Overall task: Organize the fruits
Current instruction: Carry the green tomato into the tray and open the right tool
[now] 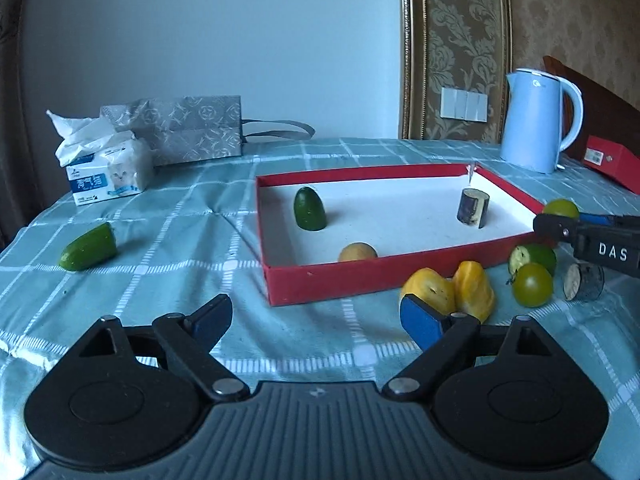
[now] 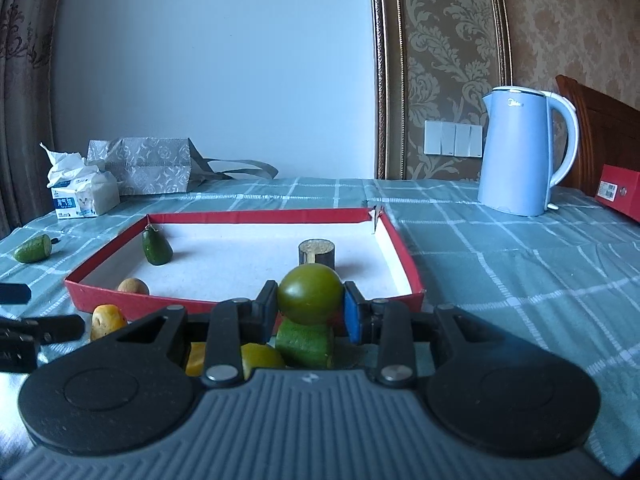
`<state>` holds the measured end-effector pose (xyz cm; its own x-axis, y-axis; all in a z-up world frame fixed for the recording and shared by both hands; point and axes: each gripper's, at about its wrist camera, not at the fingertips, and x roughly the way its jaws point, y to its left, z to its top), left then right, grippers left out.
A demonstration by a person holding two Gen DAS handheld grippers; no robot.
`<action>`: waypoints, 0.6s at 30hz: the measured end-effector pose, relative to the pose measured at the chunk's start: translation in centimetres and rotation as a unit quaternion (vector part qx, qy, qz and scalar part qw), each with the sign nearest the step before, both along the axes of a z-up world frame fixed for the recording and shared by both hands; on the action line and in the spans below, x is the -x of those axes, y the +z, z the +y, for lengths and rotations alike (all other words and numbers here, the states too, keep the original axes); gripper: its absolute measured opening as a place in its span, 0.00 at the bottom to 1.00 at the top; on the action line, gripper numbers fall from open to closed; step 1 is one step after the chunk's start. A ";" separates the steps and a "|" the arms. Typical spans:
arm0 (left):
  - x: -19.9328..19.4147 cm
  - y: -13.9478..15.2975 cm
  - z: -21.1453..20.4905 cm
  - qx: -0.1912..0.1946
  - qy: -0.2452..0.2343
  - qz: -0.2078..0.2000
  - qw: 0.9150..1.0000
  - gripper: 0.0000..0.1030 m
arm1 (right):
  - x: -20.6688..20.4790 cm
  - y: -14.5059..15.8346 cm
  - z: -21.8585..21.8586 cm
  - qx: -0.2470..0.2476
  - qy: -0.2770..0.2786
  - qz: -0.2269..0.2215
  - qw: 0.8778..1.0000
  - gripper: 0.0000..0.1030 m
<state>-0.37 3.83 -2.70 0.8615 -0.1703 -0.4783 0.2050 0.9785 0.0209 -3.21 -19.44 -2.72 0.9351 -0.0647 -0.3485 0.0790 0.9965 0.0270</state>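
A red box (image 1: pixel 344 278) with a white floor lies on the checked cloth. It holds a green cucumber end (image 1: pixel 309 209), a dark cylinder piece (image 1: pixel 473 207) and a small tan fruit (image 1: pixel 357 252). My right gripper (image 2: pixel 310 312) is shut on a green tomato (image 2: pixel 310 299), held just above the box's near wall (image 2: pixel 248 306). A cucumber chunk (image 2: pixel 305 344) lies under it. My left gripper (image 1: pixel 316 320) is open and empty, low over the cloth. Two yellow pepper pieces (image 1: pixel 474 290) lie by its right finger. Another cucumber end (image 1: pixel 89 247) lies to the left.
Right of the box lie a green tomato (image 1: pixel 533 284), a cucumber chunk (image 1: pixel 532 258) and a dark cylinder piece (image 1: pixel 584 281). A tissue pack (image 1: pixel 106 172), grey bag (image 1: pixel 180 130), blue kettle (image 1: pixel 536 120) and red box (image 1: pixel 612 162) stand at the back.
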 end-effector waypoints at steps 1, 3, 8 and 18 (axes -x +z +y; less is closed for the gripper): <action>0.0 -0.1 -0.2 -0.005 -0.001 0.003 1.000 0.89 | 0.0 0.0 0.0 0.000 -0.002 0.000 1.000 0.31; 0.0 -0.3 -0.2 -0.010 0.002 0.010 1.000 0.89 | 0.2 0.0 0.0 0.001 -0.004 -0.004 1.000 0.31; -1.1 -0.8 0.7 0.010 0.017 0.050 0.999 0.89 | -0.3 0.2 1.0 0.026 0.013 0.008 1.000 0.31; -1.8 -1.2 0.7 0.007 0.021 0.068 0.997 0.89 | -9.3 3.4 3.2 0.050 0.054 0.053 0.996 0.31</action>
